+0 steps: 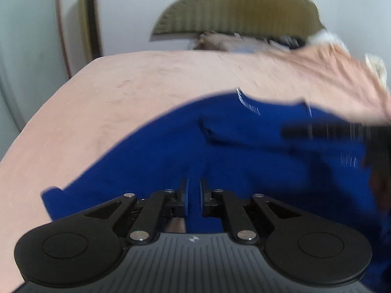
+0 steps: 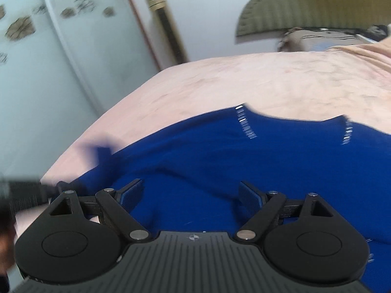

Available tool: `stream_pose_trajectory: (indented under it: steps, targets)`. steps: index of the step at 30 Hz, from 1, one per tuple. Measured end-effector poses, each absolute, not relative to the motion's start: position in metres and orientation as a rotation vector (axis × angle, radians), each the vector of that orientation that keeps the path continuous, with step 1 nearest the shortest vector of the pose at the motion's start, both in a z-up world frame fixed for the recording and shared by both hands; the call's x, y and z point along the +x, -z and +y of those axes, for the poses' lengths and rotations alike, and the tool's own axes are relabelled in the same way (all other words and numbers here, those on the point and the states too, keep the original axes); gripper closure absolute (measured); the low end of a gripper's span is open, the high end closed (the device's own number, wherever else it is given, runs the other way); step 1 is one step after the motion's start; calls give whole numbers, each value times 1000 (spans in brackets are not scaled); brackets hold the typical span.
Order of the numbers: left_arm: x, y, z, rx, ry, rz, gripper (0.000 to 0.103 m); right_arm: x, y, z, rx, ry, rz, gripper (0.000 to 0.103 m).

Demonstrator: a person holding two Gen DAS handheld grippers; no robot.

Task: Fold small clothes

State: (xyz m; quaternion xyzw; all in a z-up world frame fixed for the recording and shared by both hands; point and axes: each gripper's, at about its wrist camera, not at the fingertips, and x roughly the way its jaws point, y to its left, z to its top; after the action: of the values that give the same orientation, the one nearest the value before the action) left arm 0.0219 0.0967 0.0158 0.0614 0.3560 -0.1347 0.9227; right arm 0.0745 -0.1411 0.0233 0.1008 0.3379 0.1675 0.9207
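The left gripper (image 1: 194,196) pinches a fold of the blue garment (image 1: 244,151) between its fingers, while the right gripper (image 2: 191,194) hovers with fingers spread over the same cloth, which lies on the pink bed (image 2: 220,85).

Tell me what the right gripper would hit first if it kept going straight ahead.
Most likely the blue fabric garment spread on the pink bedsheet. The right gripper points down at it with jaws open and nothing between them, though blur makes depth uncertain.

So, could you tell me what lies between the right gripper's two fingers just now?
Only the blue garment, lying under the open right gripper on the pink sheet; the right wrist view shows it.
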Motion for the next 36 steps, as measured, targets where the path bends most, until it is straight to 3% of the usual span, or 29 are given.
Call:
stream_pose_trajectory:
  steps: [5, 8, 9, 10, 15, 17, 19, 21, 28, 36]
  targets:
    - [18, 2, 115, 63, 227, 789, 83, 90, -19, -141, 273, -451, 725, 17]
    - [12, -1, 145, -27, 170, 783, 48, 109, -5, -131, 414, -594, 798, 17]
    - [10, -2, 149, -37, 137, 767, 28, 118, 3, -127, 474, -617, 839, 17]
    - [8, -3, 154, -37, 92, 735, 23, 124, 10, -123, 521, -626, 874, 18]
    - [10, -8, 151, 41, 12, 692, 23, 146, 32, -101, 595, -616, 931, 31]
    - [9, -8, 145, 65, 19, 690, 23, 152, 31, -92, 594, -615, 938, 47]
    - [11, -6, 135, 102, 13, 679, 23, 154, 27, -82, 539, -599, 938, 84]
    - [13, -5, 124, 140, 8, 669, 23, 155, 17, -73, 479, -595, 923, 93]
    - [41, -2, 85, 246, -47, 623, 20, 158, -46, -74, 408, -589, 731, 95]
    - [88, 8, 92, 210, -238, 636, 20, 140, -87, -166, 500, -420, 518, 95]
